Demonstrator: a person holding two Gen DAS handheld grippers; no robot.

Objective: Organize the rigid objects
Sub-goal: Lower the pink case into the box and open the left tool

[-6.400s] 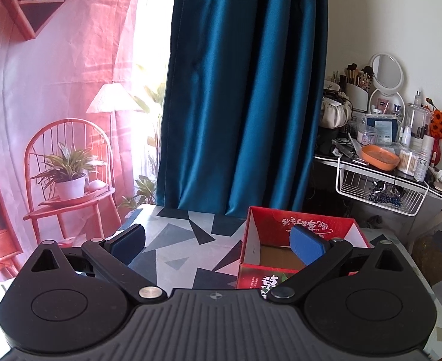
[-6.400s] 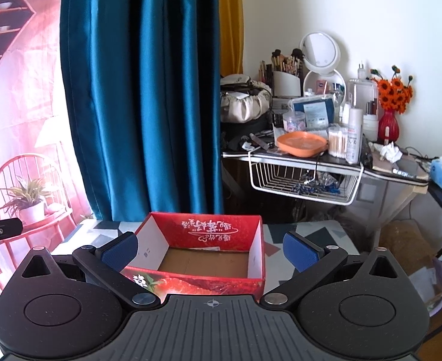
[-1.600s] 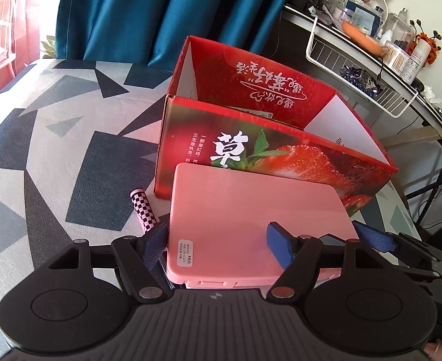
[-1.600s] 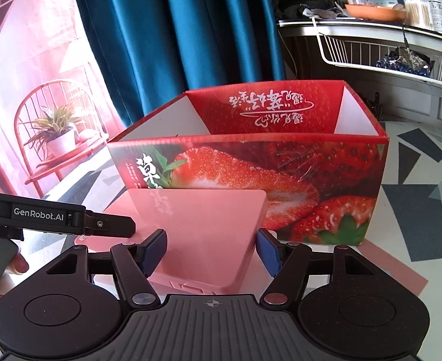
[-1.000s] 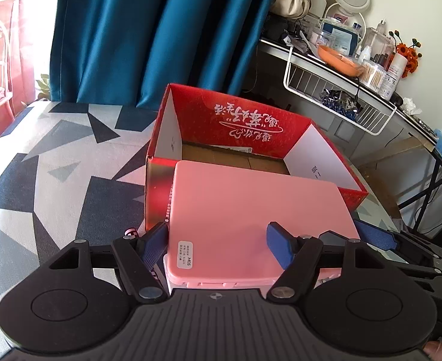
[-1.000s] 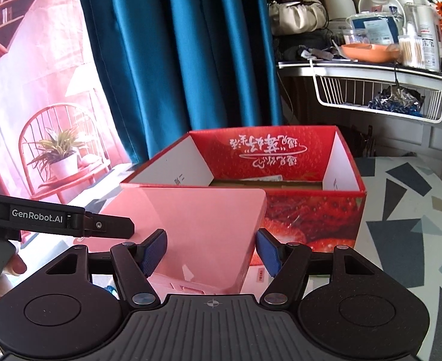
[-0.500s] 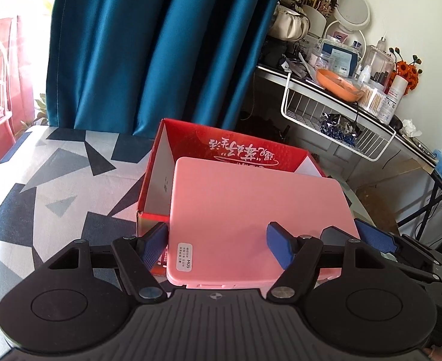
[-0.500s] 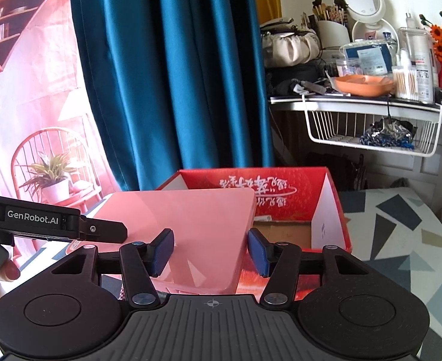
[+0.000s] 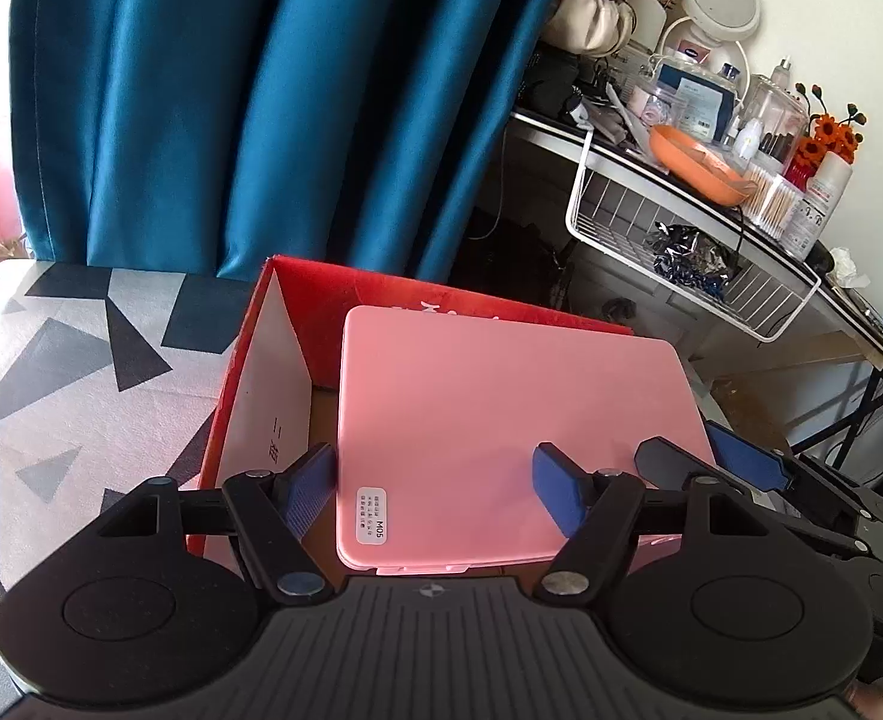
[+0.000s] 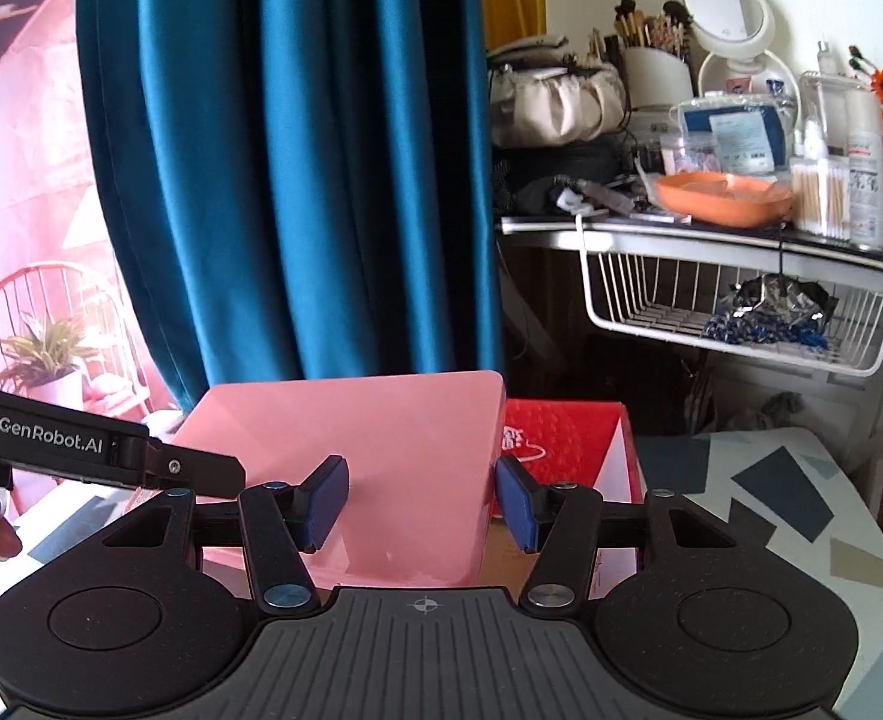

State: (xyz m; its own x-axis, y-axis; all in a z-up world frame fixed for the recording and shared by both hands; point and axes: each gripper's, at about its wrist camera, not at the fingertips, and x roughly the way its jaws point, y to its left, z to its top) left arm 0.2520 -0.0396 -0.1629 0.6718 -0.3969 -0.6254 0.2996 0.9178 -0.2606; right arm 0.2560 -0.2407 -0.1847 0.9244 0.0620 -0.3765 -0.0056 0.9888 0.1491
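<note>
You've carried the pink case (image 9: pixel 501 420) up from the bench (image 9: pixel 51 360) over the red box (image 9: pixel 261 372); both jaws grip its edges, the right pair having just tightened.

One pink case (image 9: pixel 501 420), one red box (image 9: pixel 273 324), two grippers.

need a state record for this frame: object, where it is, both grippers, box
object: pink case, flat, white label near one corner
position: held level over the red box, covering most of its opening
left gripper: shut on pink case, near its left edge
right gripper: shut on pink case at its right edge; jaws have just been closing
box: open top, on patterned table; contents mostly hidden
</note>
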